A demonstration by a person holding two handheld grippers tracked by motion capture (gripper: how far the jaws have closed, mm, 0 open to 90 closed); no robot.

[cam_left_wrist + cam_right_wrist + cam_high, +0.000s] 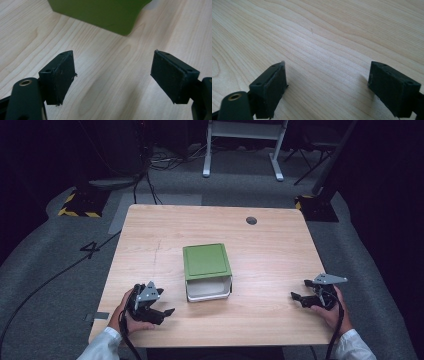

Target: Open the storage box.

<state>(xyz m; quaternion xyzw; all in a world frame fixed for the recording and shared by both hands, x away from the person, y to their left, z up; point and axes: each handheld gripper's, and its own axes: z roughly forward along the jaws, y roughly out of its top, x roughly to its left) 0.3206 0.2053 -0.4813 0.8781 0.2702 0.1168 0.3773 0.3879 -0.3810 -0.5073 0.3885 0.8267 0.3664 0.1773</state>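
Green lid (pixel 206 261) over a white box (pixel 209 288) is what I see mid-table (pixel 280 250), its white front facing me and its slightly longer side running away from me. My left gripper (pixel 167 312) and right gripper (pixel 296 296) rest well apart from it, jaws spread, holding nothing.

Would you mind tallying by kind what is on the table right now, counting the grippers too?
Boxes, white with a green lid: 1
Grippers, black, jaws apart and holding nothing: 2, the left gripper and the right gripper
Total: 3, all on the wooden table
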